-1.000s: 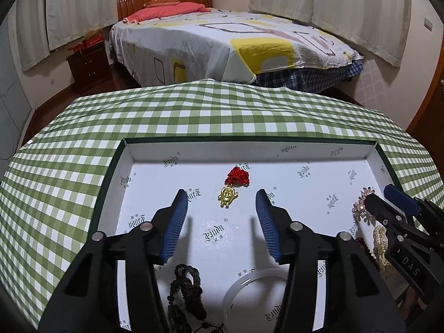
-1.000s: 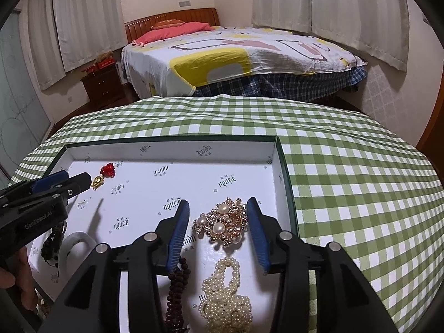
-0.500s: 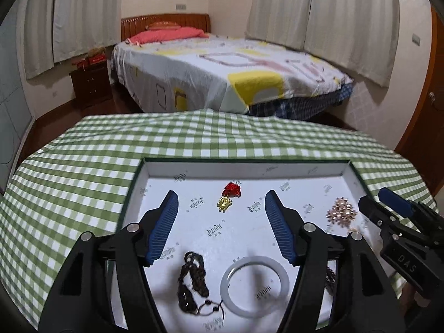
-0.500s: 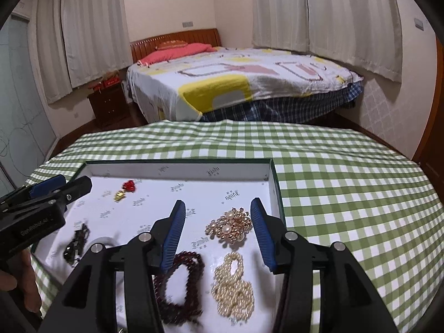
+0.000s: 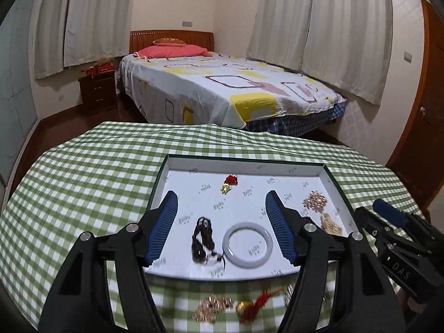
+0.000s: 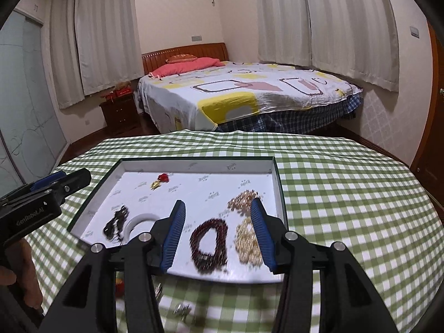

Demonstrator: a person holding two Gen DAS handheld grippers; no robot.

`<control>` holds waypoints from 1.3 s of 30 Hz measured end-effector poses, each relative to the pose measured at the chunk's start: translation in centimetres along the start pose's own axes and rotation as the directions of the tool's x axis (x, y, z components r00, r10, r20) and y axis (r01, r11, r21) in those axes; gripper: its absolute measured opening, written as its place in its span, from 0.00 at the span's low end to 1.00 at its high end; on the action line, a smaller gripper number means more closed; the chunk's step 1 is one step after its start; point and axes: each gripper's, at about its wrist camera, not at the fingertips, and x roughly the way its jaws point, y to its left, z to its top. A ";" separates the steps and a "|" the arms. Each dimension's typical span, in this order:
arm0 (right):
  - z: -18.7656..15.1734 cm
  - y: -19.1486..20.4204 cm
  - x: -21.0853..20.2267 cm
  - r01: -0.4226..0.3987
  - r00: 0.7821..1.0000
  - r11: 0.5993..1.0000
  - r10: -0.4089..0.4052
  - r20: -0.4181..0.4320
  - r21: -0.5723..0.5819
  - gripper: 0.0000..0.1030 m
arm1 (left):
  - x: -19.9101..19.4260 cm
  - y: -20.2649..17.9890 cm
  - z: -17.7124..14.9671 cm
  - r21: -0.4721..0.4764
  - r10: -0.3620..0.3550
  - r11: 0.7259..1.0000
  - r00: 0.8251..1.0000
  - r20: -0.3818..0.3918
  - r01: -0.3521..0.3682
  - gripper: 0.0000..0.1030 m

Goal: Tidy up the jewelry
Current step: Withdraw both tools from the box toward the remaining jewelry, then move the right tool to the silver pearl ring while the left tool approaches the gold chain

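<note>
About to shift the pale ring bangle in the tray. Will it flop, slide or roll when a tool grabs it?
The pale bangle looks like a smooth, rigid hoop, so it probably won't flop like the dark beaded string beside it. Its glossy surface may slip between pads. Lying flat on the tray, it should slide rather than roll, unless tipped on edge.

Both wrist views over tray (image 5: 330,179)

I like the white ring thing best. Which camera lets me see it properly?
The left wrist view. There the white bangle lies whole and unblocked on the tray, beside a dark bead string. In the right wrist view only part of it shows; the right gripper's left finger hides the rest.
</note>
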 end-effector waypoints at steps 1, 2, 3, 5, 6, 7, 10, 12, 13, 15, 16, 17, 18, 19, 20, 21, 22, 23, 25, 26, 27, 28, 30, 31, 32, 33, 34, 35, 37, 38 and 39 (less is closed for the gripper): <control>-0.3 0.1 -0.4 0.000 1.000 1.000 0.000 0.004 -0.001 0.47 | -0.4 0.1 -0.3 -0.006 -0.003 1.000 1.000 0.003 0.003 0.62; -0.6 0.3 -0.8 0.001 1.000 1.000 -0.001 0.008 -0.003 0.47 | -0.9 0.2 -0.6 -0.011 -0.004 1.000 1.000 0.006 0.004 0.63; -1.0 0.4 -1.2 0.002 1.000 1.000 -0.002 0.014 -0.005 0.47 | -1.4 0.3 -0.9 -0.017 -0.003 1.000 1.000 0.010 0.004 0.63; -1.6 0.6 -1.9 0.000 1.000 1.000 0.000 0.020 -0.005 0.47 | -2.1 0.3 -1.4 -0.017 0.001 1.000 1.000 0.015 -0.001 0.63; -2.0 0.7 -2.2 -0.001 1.000 1.000 0.001 0.023 -0.003 0.47 | -2.4 0.4 -1.8 -0.013 0.007 1.000 1.000 0.017 -0.007 0.63; -2.3 0.8 -2.5 -0.003 1.000 1.000 0.003 0.025 -0.002 0.47 | -2.7 0.4 -2.1 -0.010 0.011 1.000 1.000 0.015 -0.011 0.63; -3.2 1.0 -2.9 -0.001 1.000 1.000 0.002 0.024 -0.006 0.47 | -3.3 0.7 -3.2 -0.022 0.017 1.000 1.000 0.005 -0.017 0.63; -3.9 1.1 -3.0 -0.002 1.000 1.000 0.003 0.019 -0.008 0.47 | -3.6 0.9 -3.8 -0.030 0.019 0.999 1.000 -0.003 -0.019 0.63; -4.3 1.2 -3.1 -0.004 1.000 1.000 0.004 0.015 -0.009 0.47 | -3.7 1.1 -4.2 -0.031 0.023 0.999 1.000 -0.007 -0.023 0.63; -5.0 1.4 -2.9 -0.007 1.000 1.000 0.007 0.002 -0.009 0.47 | -4.0 1.3 -4.8 -0.029 0.027 0.999 1.000 -0.010 -0.027 0.63; -5.3 1.4 -2.8 -0.009 1.000 1.000 0.009 -0.005 -0.009 0.47 | -4.2 1.4 -5.2 -0.027 0.032 0.999 0.999 -0.010 -0.033 0.63; -5.6 1.5 -2.8 -0.012 1.000 1.000 0.011 -0.012 -0.008 0.47 | -4.4 1.4 -5.4 -0.025 0.036 0.999 0.999 -0.010 -0.036 0.63; -6.0 1.6 -2.6 -0.015 1.000 1.000 0.015 -0.021 -0.007 0.47 | -4.5 1.5 -5.8 -0.020 0.043 0.999 0.999 -0.011 -0.043 0.63; -6.2 1.7 -2.5 -0.018 0.999 1.000 0.018 -0.027 -0.007 0.47 | -4.6 1.6 -6.1 -0.017 0.048 0.999 0.999 -0.013 -0.049 0.63; -6.5 1.8 -2.4 -0.021 0.999 1.000 0.021 -0.034 -0.007 0.47 | -4.6 1.7 -6.4 -0.018 0.052 0.998 0.999 -0.016 -0.052 0.63; -6.7 2.0 -2.1 -0.025 0.999 1.000 0.025 -0.044 -0.009 0.47 | -4.6 1.9 -6.7 -0.021 0.054 0.998 0.998 -0.023 -0.055 0.63; -6.9 2.1 -1.9 -0.028 0.998 1.000 0.027 -0.051 -0.010 0.47 | -4.5 2.1 -7.0 -0.026 0.056 0.998 0.998 -0.029 -0.057 0.63; -7.1 2.3 -1.6 -0.031 0.998 0.999 0.031 -0.060 -0.013 0.47 | -4.5 2.2 -7.2 -0.028 0.058 0.998 0.998 -0.034 -0.059 0.63; -7.4 2.7 -1.3 -0.035 0.997 0.999 0.033 -0.074 -0.019 0.46 | -4.3 2.6 -7.7 -0.033 0.065 0.997 0.997 -0.049 -0.067 0.63; -7.6 2.8 -1.0 -0.035 0.996 0.999 0.032 -0.086 -0.023 0.46 | -4.2 2.7 -7.9 -0.036 0.069 0.997 0.996 -0.054 -0.071 0.63; -7.6 2.9 -0.8 -0.035 0.995 0.999 0.032 -0.094 -0.023 0.45 | -4.1 2.9 -8.0 -0.039 0.072 0.996 0.996 -0.058 -0.074 0.63; -7.7 2.9 -0.5 -0.034 0.994 0.999 0.031 -0.102 -0.024 0.45 | -4.0 3.1 -8.2 -0.044 0.074 0.996 0.995 -0.063 -0.077 0.63; -7.8 3.0 0.1 -0.031 0.992 0.999 0.028 -0.125 -0.022 0.44 | -3.8 3.4 -8.4 -0.048 0.079 0.995 0.994 -0.070 -0.082 0.63; -7.8 3.0 0.4 -0.028 0.990 0.999 0.025 -0.140 -0.021 0.44 | -3.7 3.5 -8.5 -0.049 0.081 0.995 0.994 -0.074 -0.084 0.63; -7.8 2.9 0.7 -0.027 0.988 0.999 0.024 -0.154 -0.018 0.42 | -3.6 3.5 -8.6 -0.048 0.083 0.995 0.993 -0.078 -0.087 0.63; -7.8 2.9 1.0 -0.027 0.985 1.000 0.024 -0.169 -0.016 0.41 | -3.5 3.6 -8.7 -0.046 0.085 0.995 0.993 -0.082 -0.089 0.63; -7.9 2.8 1.2 -0.029 0.983 0.999 0.026 -0.180 -0.014 0.41 | -3.4 3.6 -8.7 -0.046 0.085 0.995 0.993 -0.086 -0.089 0.63; -7.9 2.8 1.5 -0.030 0.981 0.999 0.026 -0.194 -0.013 0.40 | -3.3 3.6 -8.8 -0.045 0.086 0.995 0.992 -0.089 -0.090 0.63; -8.1 2.6 2.0 -0.035 0.974 0.999 0.032 -0.224 -0.008 0.39 | -3.1 3.6 -8.9 -0.042 0.085 0.995 0.992 -0.097 -0.090 0.63; -8.1 2.6 2.2 -0.038 0.971 0.999 0.036 -0.234 -0.004 0.39 | -3.0 3.5 -9.0 -0.040 0.085 0.995 0.991 -0.100 -0.090 0.63; -8.2 2.5 2.3 -0.039 0.970 0.999 0.037 -0.241 -0.002 0.39 | -2.9 3.5 -9.1 -0.038 0.085 0.995 0.991 -0.103 -0.089 0.63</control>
